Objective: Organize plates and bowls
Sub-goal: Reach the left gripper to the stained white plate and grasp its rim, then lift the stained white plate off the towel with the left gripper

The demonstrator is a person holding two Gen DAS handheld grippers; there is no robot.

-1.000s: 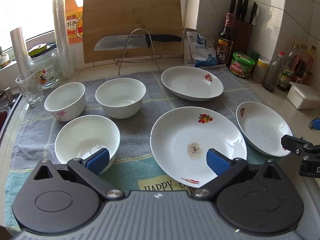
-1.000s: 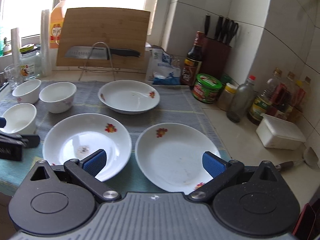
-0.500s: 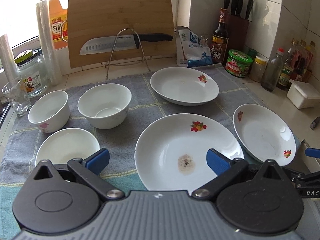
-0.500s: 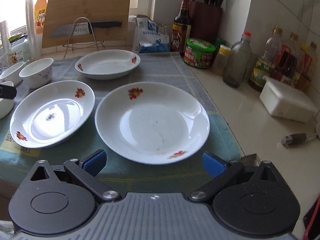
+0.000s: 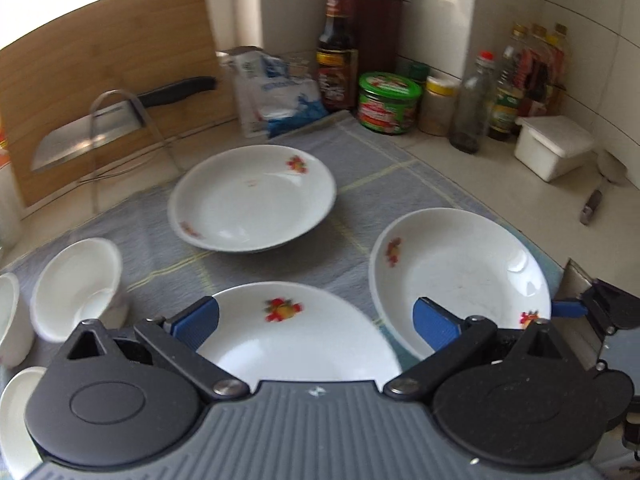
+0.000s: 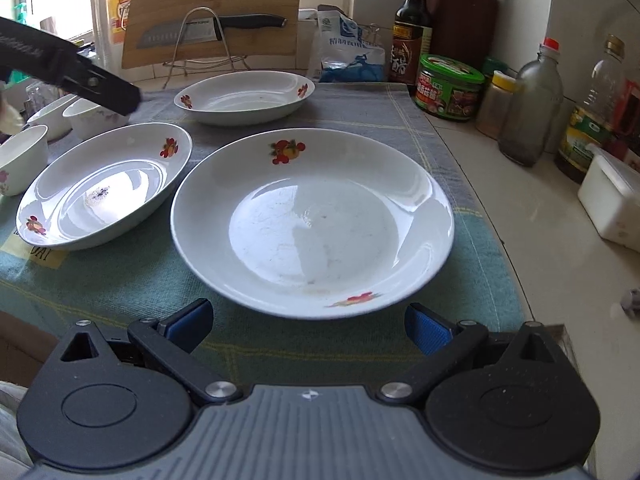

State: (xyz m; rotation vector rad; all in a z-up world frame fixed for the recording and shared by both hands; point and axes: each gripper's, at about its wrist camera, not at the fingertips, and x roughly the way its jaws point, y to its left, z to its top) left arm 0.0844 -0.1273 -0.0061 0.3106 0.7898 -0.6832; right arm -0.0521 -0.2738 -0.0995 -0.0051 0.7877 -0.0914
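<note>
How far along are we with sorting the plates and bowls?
Nothing looks done: the three plates lie apart on the cloth, none stacked, and the bowls stand singly at the left. Nothing is in hand. The right gripper is open just short of the nearest plate; the left gripper is open above the stained plate. The far plate is untouched. All the gathering is left.
</note>
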